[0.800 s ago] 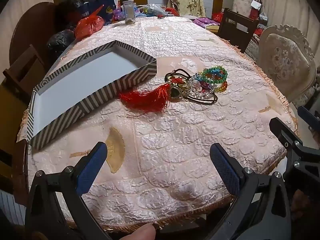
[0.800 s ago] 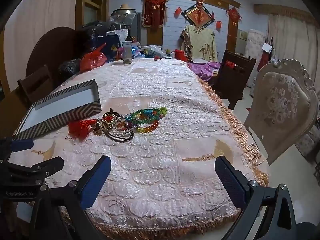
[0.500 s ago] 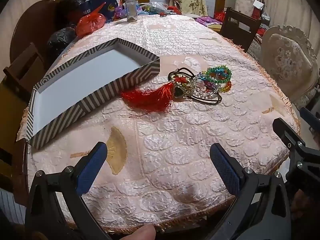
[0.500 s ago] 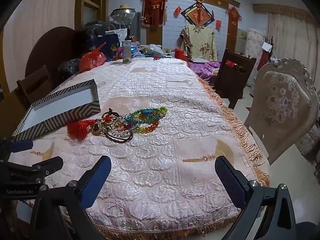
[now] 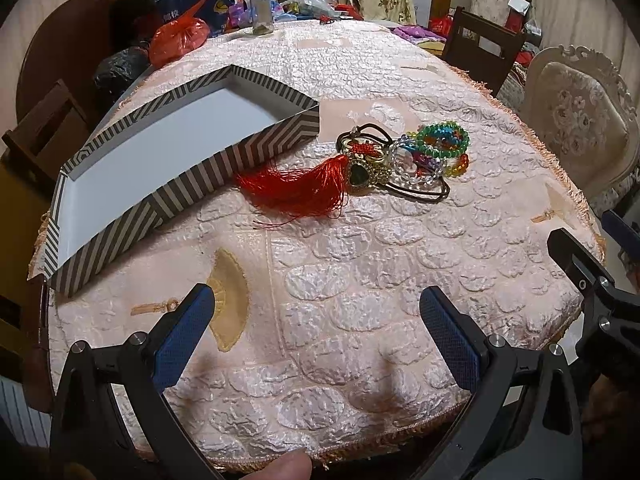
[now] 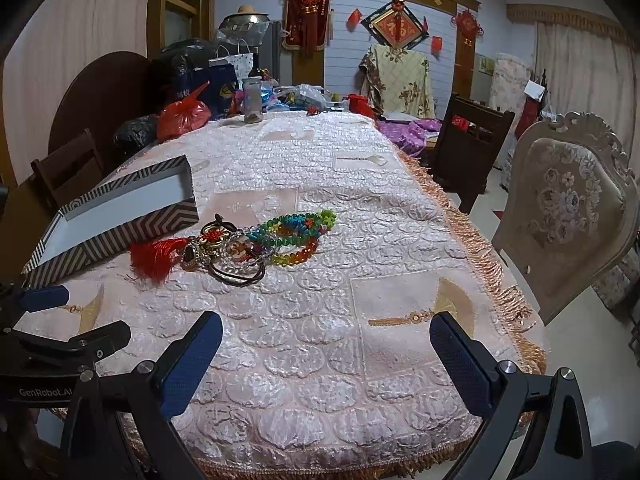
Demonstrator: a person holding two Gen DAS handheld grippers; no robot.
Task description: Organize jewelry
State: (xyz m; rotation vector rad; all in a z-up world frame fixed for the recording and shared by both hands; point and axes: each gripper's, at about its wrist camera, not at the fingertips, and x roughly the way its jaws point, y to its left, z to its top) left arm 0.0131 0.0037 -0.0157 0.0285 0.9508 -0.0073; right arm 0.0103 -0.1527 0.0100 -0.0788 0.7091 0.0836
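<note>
A heap of jewelry lies mid-table: a red tassel (image 5: pixel 296 188) (image 6: pixel 154 254), a dark heart pendant (image 5: pixel 360 174), colourful bead bracelets (image 5: pixel 440 142) (image 6: pixel 296 226) and dark cord loops (image 6: pixel 236 274). A striped box with a white inside (image 5: pixel 188 172) (image 6: pixel 120 232) stands open and empty just left of the heap. My left gripper (image 5: pixel 316 338) is open and empty above the table's near edge, short of the tassel. My right gripper (image 6: pixel 326 360) is open and empty, nearer the table's right front.
The pink embossed tablecloth (image 6: pixel 312 168) has a fringed edge (image 6: pixel 480 248). Bags, a red plastic bag (image 5: pixel 178 40) and a jar (image 6: pixel 253 100) crowd the far end. An upholstered chair (image 6: pixel 568 212) stands to the right, a dark wooden chair (image 6: pixel 468 140) behind it.
My left gripper has moved forward over the table, so the box and jewelry sit closer. My right gripper has edged forward a little. Both stay open.
</note>
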